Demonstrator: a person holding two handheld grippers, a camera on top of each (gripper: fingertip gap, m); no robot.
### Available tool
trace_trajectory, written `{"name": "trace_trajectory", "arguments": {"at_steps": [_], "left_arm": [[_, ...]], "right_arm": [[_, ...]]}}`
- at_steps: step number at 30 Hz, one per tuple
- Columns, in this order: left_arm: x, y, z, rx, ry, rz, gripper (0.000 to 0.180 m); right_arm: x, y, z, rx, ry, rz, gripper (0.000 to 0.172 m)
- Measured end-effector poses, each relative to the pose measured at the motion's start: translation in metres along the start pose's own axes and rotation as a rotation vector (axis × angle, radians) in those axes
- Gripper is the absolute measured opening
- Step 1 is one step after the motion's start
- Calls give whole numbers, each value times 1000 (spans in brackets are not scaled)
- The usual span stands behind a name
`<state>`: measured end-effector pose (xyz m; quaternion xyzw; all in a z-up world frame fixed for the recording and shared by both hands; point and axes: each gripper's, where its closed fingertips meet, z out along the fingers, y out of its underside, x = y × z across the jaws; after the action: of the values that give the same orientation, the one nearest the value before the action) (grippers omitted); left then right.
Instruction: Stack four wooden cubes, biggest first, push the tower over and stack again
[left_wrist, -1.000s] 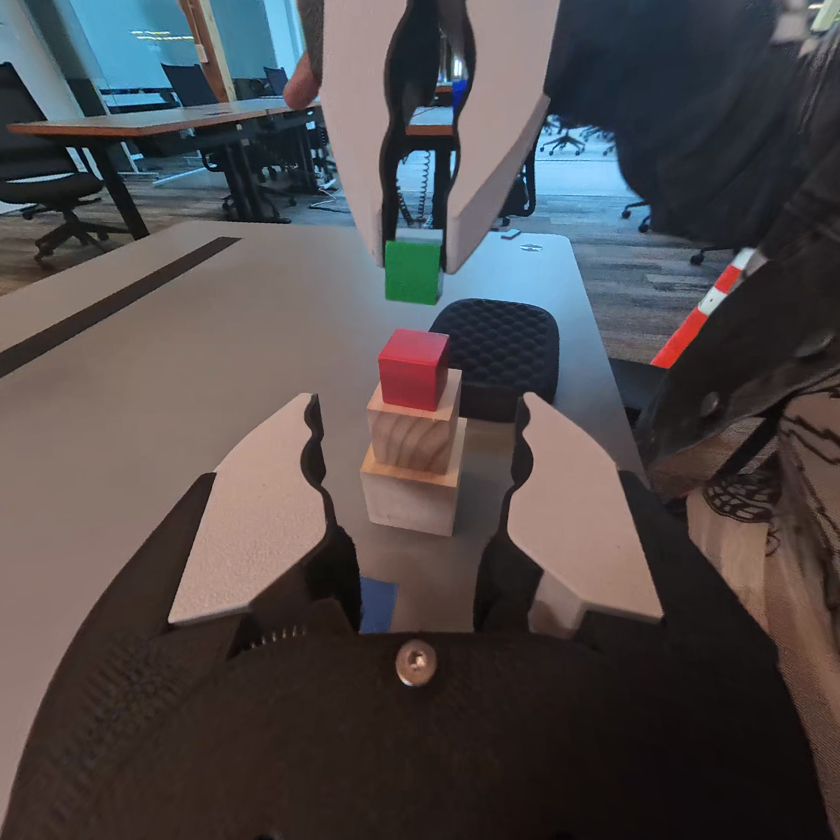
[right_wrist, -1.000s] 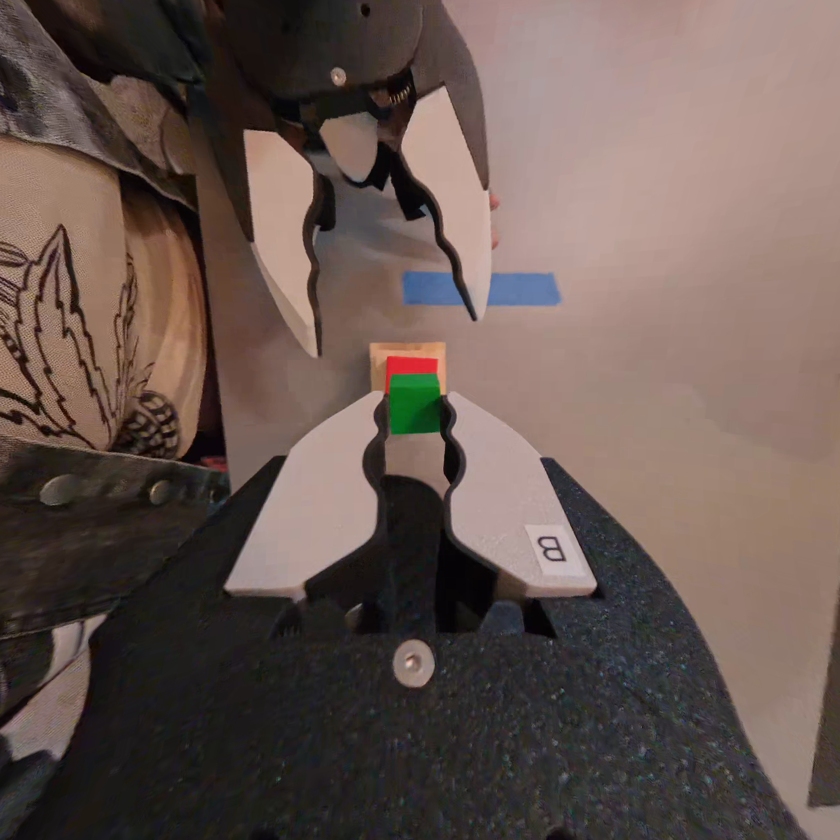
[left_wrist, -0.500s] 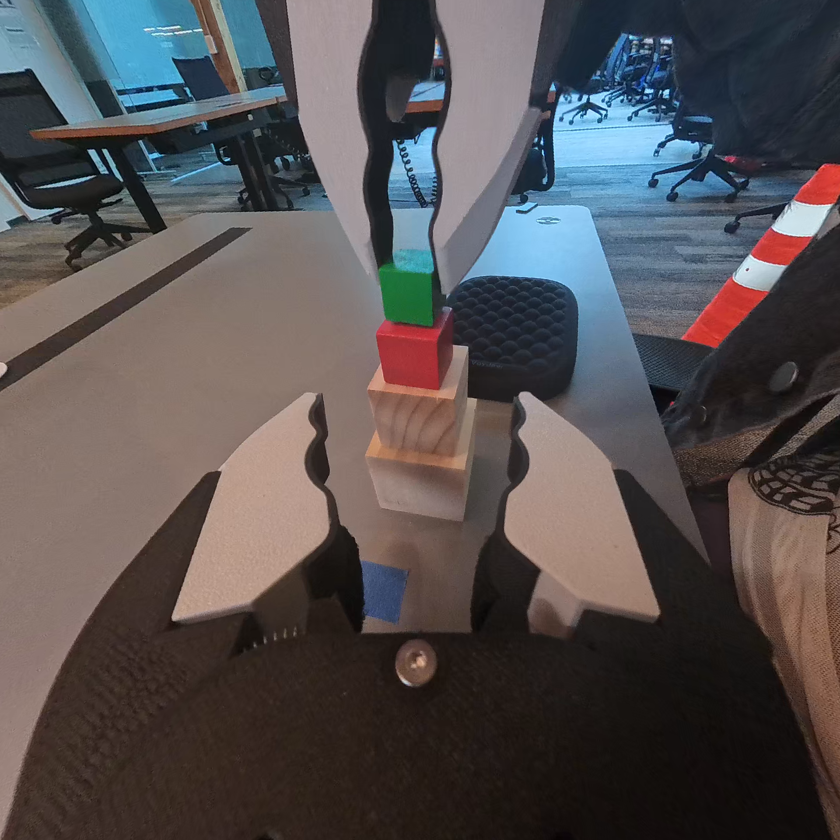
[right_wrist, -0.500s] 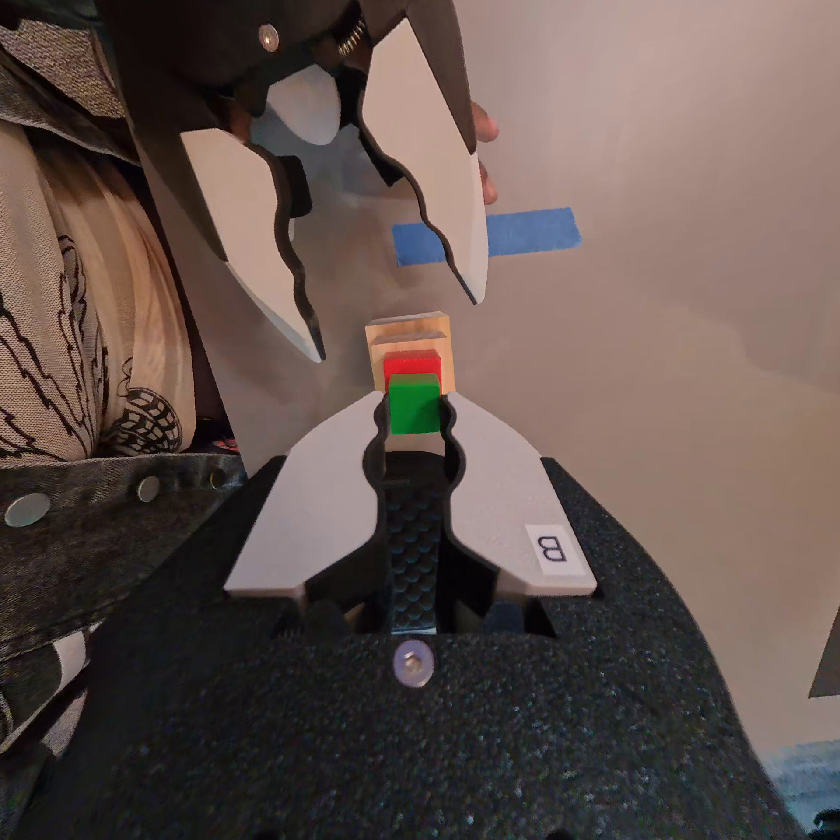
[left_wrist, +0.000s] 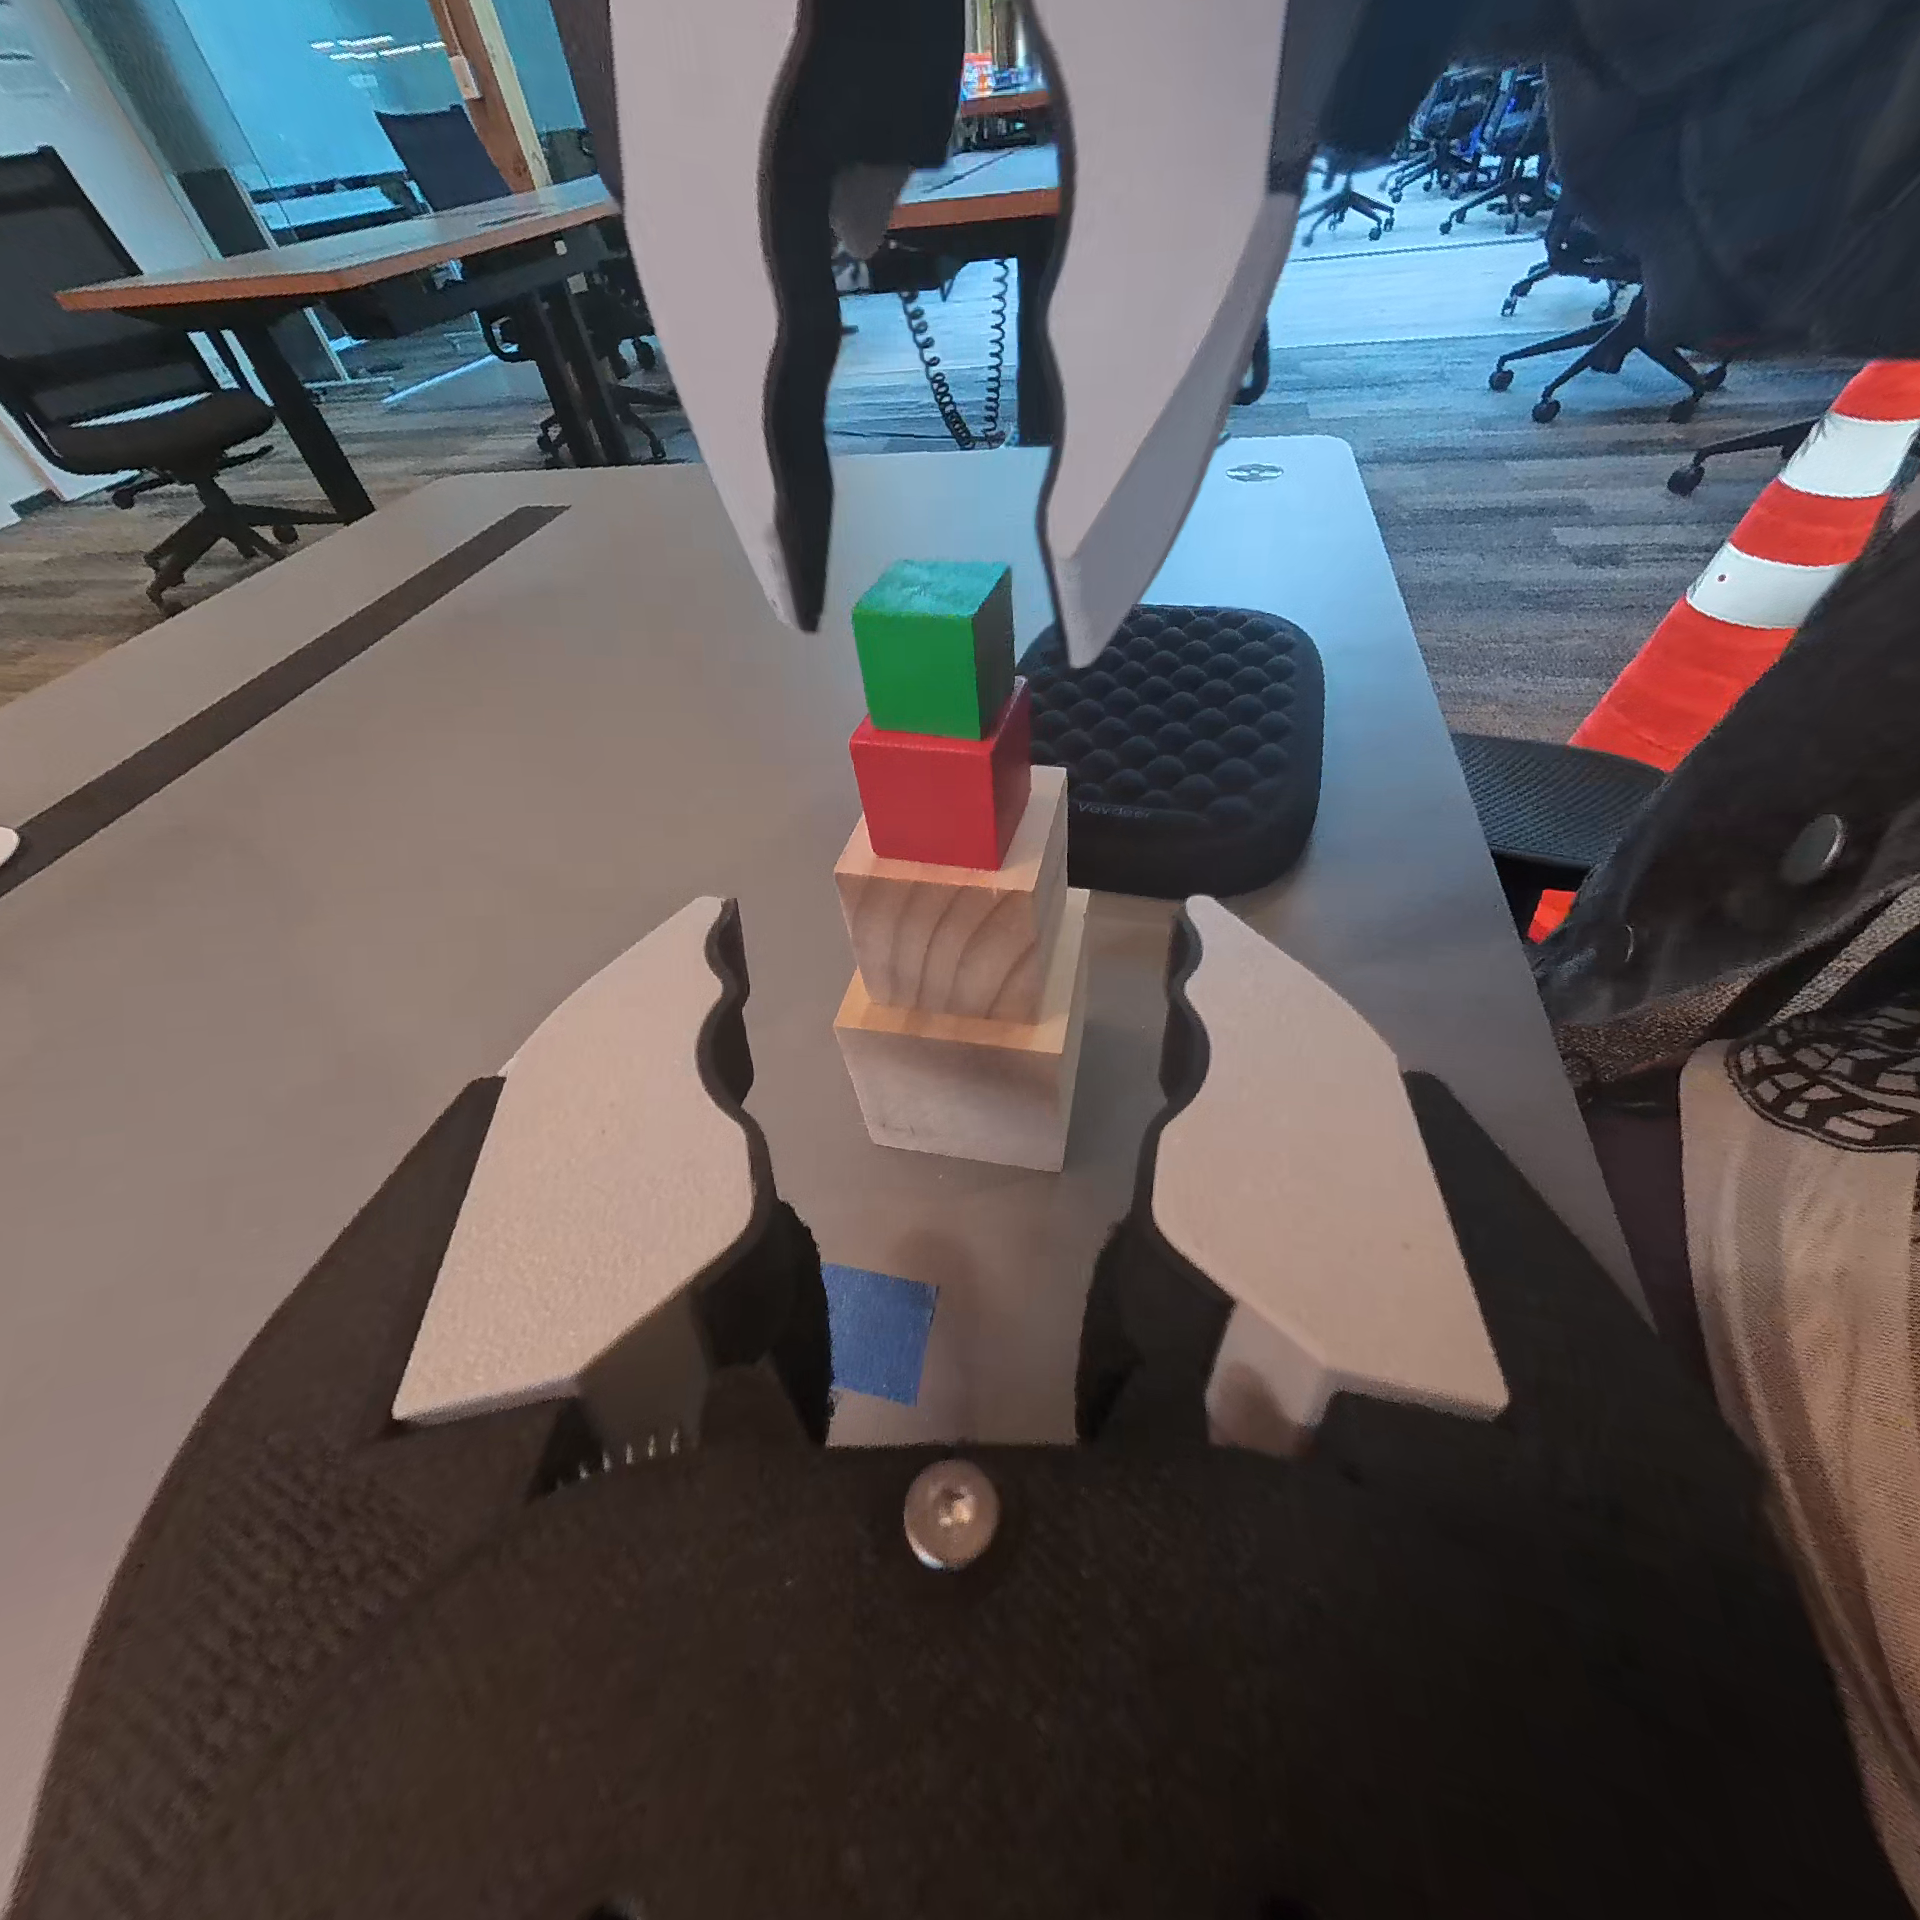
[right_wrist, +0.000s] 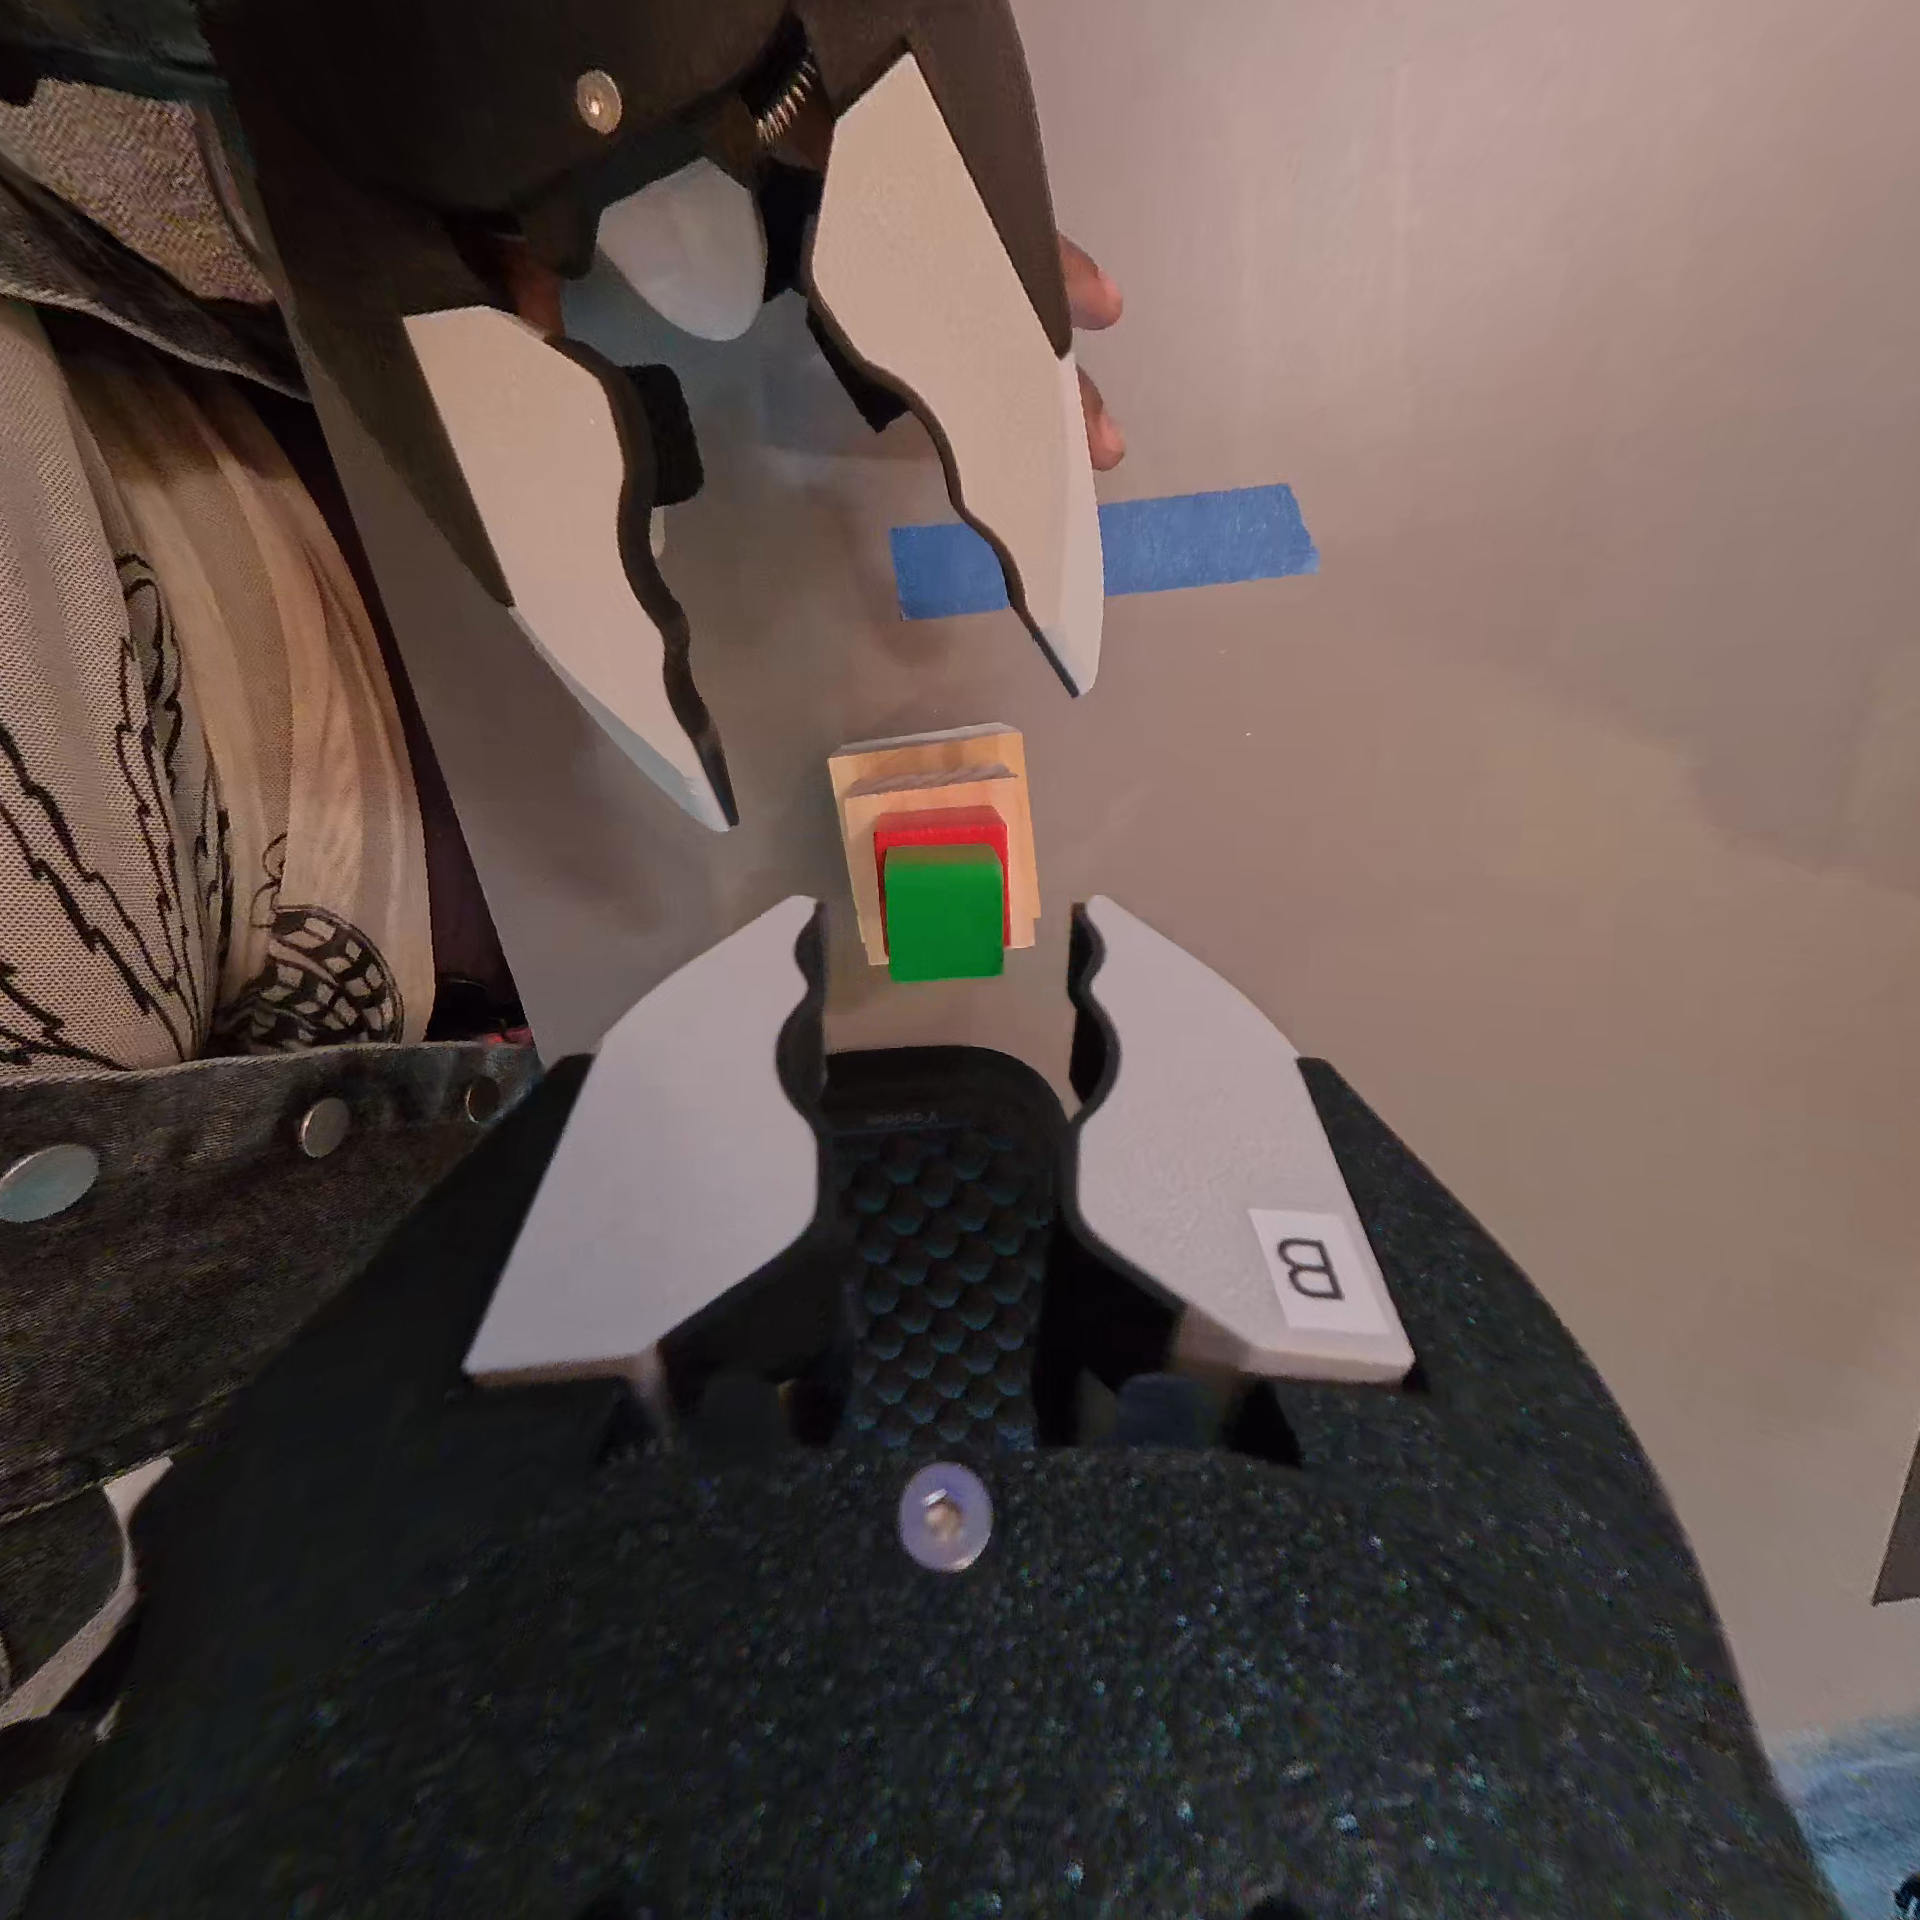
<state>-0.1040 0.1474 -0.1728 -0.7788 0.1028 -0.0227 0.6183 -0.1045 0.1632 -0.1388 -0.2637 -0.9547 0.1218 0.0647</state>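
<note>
The four-cube tower (left_wrist: 951, 883) stands on the desk (left_wrist: 364, 831), green cube (left_wrist: 932, 646) topmost over the red cube (left_wrist: 935, 795) and two plain wooden ones. The right tongs (left_wrist: 935, 613) flank the green cube, released, pads clear. The left tongs (left_wrist: 956, 997) gape at 6 o'clock, bare.
</note>
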Motion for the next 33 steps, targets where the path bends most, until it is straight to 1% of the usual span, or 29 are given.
{"name": "trace_trajectory", "arguments": {"at_steps": [2,6,7,8,9,10,11,12,14,17,20,23,26,33], "left_arm": [[-1,1,0,-3,0,-2,77],[-3,3,-3,-8,2,-19,77],[-3,4,-4,-15,3,-26,78],[-4,5,-6,-23,-2,-34,80],[-4,6,-8,-33,-7,-42,82],[-5,8,-11,-45,-11,-47,83],[-5,9,-15,-56,-18,-50,85],[-6,10,-18,-65,-29,-52,86],[-9,11,-26,-76,-57,-54,87],[-13,10,-35,-88,-97,-53,87],[-18,11,-38,-116,-123,-33,88],[-21,15,-39,-136,-132,-44,88],[-20,18,-38,-128,-115,-81,89],[-21,20,-38,-112,-102,-113,89]], "right_arm": [[2,1,-4,50,23,13,55],[5,0,-16,264,94,64,79],[7,3,-18,317,125,75,82],[8,6,-21,365,157,86,83],[8,11,-22,408,191,99,78],[7,16,-23,443,222,105,58],[4,21,-23,467,243,90,15],[-2,24,-22,492,252,68,0],[-19,29,-15,494,219,45,0],[-38,33,7,431,175,40,0],[-48,29,29,386,158,47,0],[-49,23,43,381,178,50,0],[-44,20,50,365,236,19,0],[-32,12,50,371,290,2,0]]}}
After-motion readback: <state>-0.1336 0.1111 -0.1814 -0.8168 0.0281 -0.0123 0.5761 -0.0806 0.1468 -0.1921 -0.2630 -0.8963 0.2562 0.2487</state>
